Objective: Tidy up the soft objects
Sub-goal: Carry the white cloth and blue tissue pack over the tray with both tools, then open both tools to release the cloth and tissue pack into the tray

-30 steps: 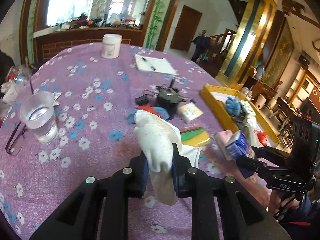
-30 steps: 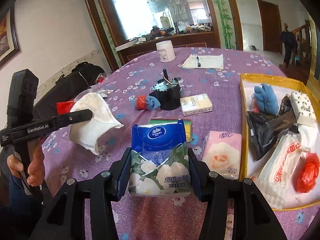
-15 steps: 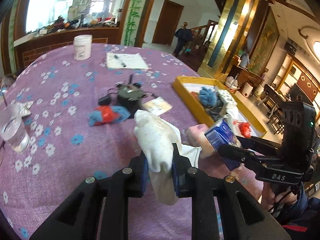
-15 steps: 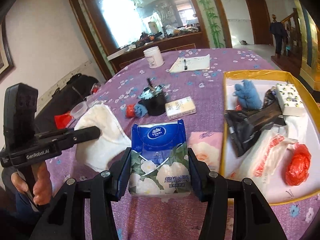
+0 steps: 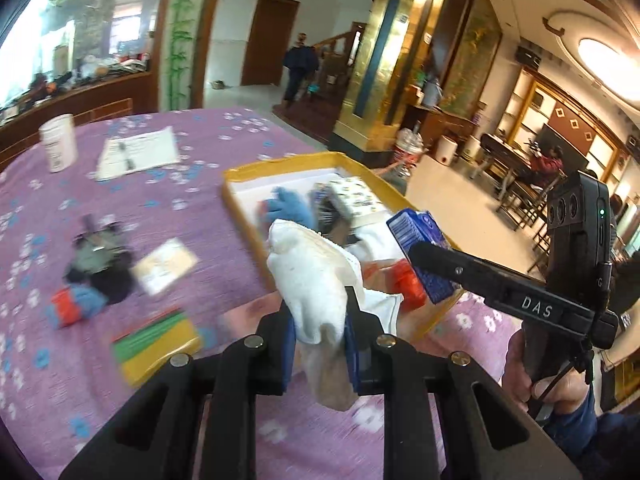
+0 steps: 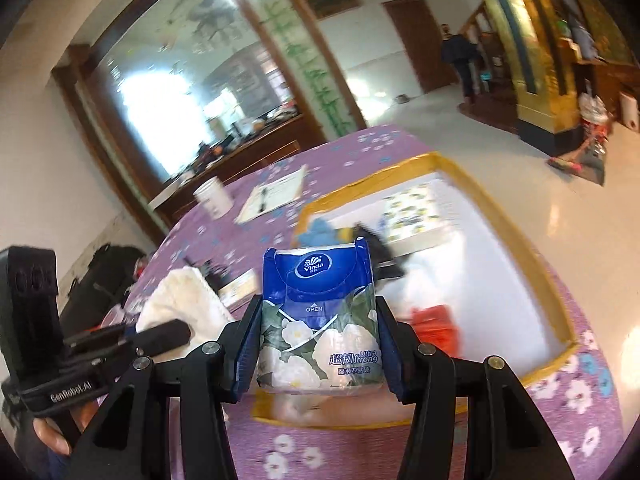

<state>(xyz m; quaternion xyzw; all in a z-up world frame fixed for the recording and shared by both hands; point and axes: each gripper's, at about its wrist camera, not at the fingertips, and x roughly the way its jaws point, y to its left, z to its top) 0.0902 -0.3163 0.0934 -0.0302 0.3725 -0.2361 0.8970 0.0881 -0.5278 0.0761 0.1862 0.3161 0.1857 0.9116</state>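
1. Left gripper [image 5: 320, 326] — jaws drawn close together, clamped on a white cloth [image 5: 310, 276]. The cloth bunches above the pads and hangs limp below them, clear of the purple flowered tablecloth [image 5: 120, 196].
2. Loose items left of the tray: a red-and-blue soft bundle [image 5: 74, 306], a dark pot [image 5: 100, 266], a small cream packet [image 5: 164, 266], a green-and-yellow pad [image 5: 154, 342], a pink tissue pack [image 5: 256, 312] lying partly hidden behind the cloth. Further back, a white jar [image 5: 59, 143] and a notepad [image 5: 138, 153].
3. Yellow-rimmed tray [image 6: 516, 248] — the evident collecting place. It already holds a blue glove [image 5: 290, 208], a patterned box [image 5: 356, 200], a black bag [image 6: 380, 252] and a red bag [image 6: 436, 322].
4. Right gripper [image 6: 318, 346] — jaws part-way apart, pressed on the two sides of a blue Vinda tissue pack [image 6: 318, 320], held upright over the tray's near edge.
5. Step in hand, as judged: carrying both soft items to the tray.
6. Next move calls for: lowering each over bare tray floor — the white area at the right looks free — then parting the jaws. The cloth will slump where dropped.
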